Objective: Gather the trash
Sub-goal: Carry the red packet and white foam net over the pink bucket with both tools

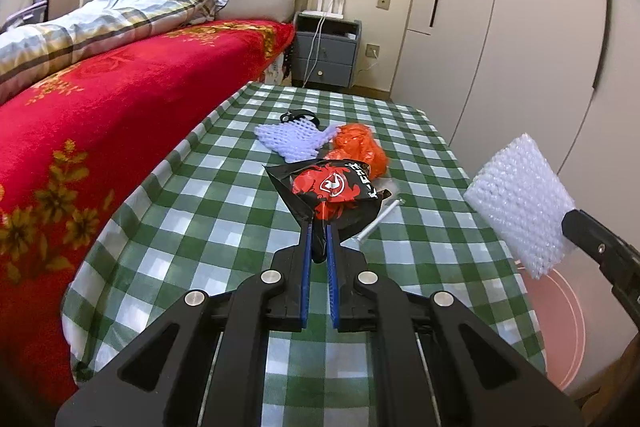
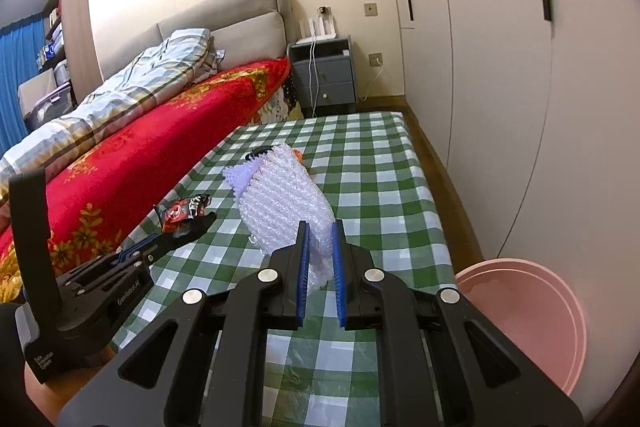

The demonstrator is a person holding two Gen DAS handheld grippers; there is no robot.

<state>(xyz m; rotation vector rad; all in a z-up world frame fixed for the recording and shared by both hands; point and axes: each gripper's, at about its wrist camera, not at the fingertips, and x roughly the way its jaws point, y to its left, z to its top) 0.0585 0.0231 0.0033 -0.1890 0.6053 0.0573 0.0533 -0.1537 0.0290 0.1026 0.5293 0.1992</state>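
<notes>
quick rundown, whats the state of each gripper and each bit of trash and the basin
left gripper: shut on the black and red wrapper, held off the table
right gripper: shut on the bubble wrap, held up
purple foam net: lying loose on the checked table
orange bag: crumpled, lying on the table
white stick: lying flat
pink basin: upright beside the table

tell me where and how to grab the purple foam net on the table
Take the purple foam net by its near edge, coming in low from the near side of the checked table. It lies flat and soft, so pinch a fold. The orange bag crowds its right side; a black item sits behind.
</notes>
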